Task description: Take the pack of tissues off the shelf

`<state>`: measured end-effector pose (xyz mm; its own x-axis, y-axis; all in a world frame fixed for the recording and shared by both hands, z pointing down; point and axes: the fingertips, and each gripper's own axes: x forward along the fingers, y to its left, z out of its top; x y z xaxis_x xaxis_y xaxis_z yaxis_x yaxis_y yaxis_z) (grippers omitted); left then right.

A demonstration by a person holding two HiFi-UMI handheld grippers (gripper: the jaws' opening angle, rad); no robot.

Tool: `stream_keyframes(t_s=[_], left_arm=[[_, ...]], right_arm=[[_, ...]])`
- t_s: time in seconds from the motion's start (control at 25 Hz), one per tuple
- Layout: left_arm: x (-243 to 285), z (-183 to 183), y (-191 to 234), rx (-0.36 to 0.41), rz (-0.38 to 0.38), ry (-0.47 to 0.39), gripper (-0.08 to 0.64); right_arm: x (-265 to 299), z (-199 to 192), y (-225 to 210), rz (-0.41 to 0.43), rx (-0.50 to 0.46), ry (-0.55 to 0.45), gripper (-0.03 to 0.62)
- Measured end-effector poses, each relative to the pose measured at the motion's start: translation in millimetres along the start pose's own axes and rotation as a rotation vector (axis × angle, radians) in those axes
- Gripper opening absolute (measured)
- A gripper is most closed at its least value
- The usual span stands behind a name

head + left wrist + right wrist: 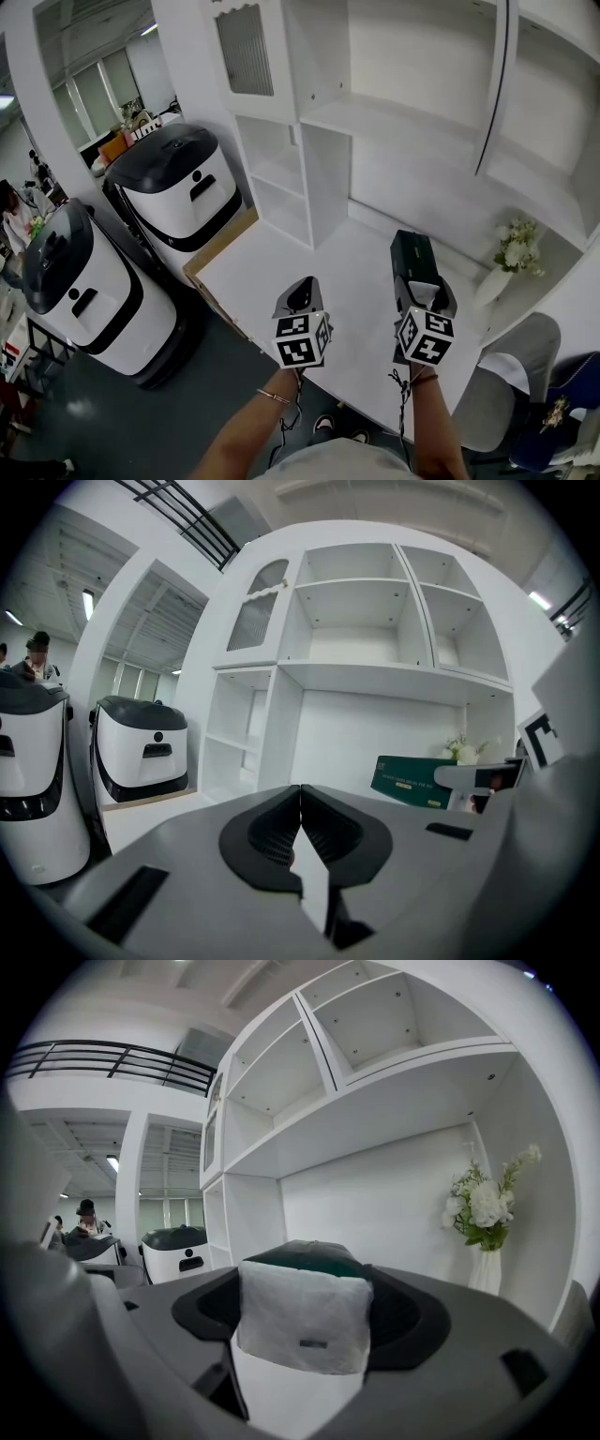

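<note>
Over the white counter (347, 267): both grippers low and near the body, in front of the shelf unit (375, 112)
Pack of tissues (411, 251): dark green with a white end; clamped in the right gripper (415, 279); above the counter, right of centre, its long axis pointing far toward the shelf back
Right jaws: spread wide and pressed on both sides of the pack; white end filling the gap in the right gripper view
Left gripper (302, 289): jaws closed tip to tip with nothing between them; just left of the right gripper, apart from the pack
Step in hand: removal seemingly done; pack clear of every shelf compartment, held over the counter
Next move: probably a draw toward the body, or a level lowering onto bare counter; firm, even grip called for, as a soft pack seems likely to squash or slip
Arm pose: forearms (253, 427) reaching forward from the near edge, roughly parallel; grippers side by side, marker cubes facing up
Surroundings: vase of white flowers (514, 253) at far right; two white machines with dark lids (178, 183) on the floor at left
</note>
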<state>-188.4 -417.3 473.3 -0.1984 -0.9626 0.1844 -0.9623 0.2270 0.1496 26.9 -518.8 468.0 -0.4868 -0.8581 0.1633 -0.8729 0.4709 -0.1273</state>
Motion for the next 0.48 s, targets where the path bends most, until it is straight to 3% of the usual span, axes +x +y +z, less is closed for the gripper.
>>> stream_keyframes(t_s=[0.48], left_arm=[[-3.5,-1.8,-2.8,-0.010,0.011,0.002,0.018]], right_arm=[[-5.4,-0.2,-13.6,-0.015,0.022,-0.002,0.387]])
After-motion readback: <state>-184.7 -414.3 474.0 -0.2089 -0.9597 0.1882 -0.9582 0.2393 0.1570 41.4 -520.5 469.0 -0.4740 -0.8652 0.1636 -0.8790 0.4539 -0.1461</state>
